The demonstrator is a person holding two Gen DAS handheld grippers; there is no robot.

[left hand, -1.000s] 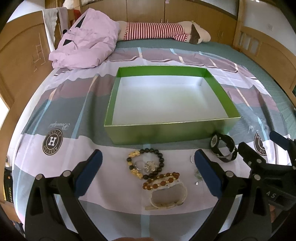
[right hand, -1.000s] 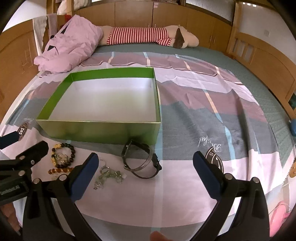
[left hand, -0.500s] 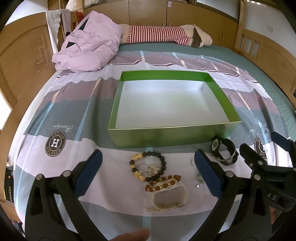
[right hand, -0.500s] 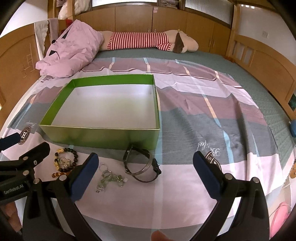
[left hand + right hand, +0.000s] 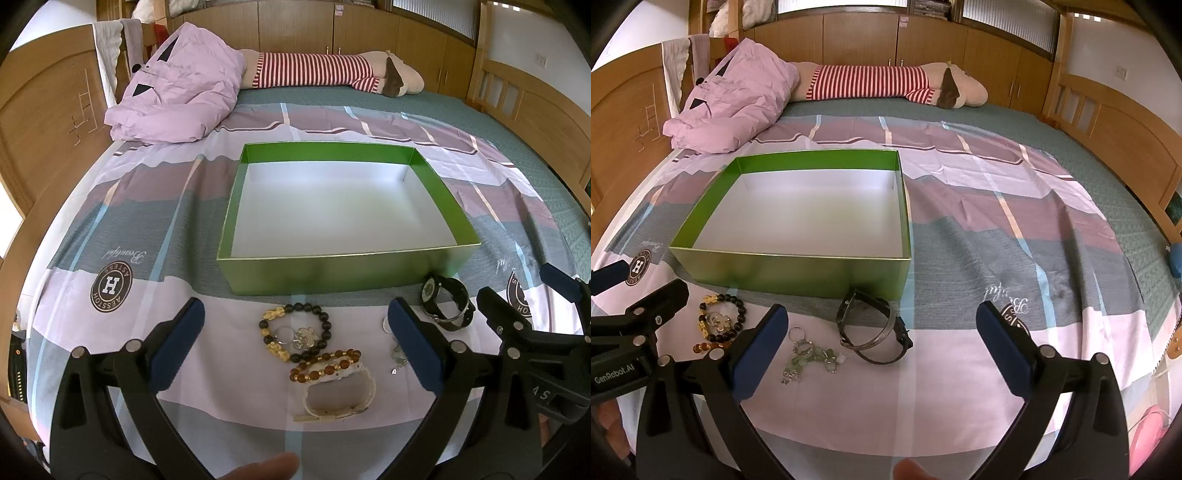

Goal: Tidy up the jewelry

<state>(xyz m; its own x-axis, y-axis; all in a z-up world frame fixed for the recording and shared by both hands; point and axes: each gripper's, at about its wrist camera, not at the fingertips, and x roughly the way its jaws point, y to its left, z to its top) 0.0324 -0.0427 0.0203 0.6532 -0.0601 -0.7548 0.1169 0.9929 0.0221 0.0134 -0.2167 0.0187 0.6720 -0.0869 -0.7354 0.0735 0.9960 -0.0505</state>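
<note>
Both grippers empty, fingers wide apart, prob. to straddle a piece. Left gripper (image 5: 293,339): bead bracelets (image 5: 295,332) lie between its fingers. Right gripper (image 5: 879,334): watch (image 5: 873,332) between fingers, keychain (image 5: 809,354) by left finger. Green box (image 5: 332,271) just beyond fingertips, nothing in it.

Bead bracelets (image 5: 295,332), keyring (image 5: 809,354) and black watch (image 5: 873,332) lie before the green box (image 5: 332,269).

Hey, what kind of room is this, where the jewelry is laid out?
Most likely a bedroom. The jewelry lies on a bed sheet between wooden bed frame ends, with a crumpled pink quilt and a long striped plush toy at the far side.
</note>
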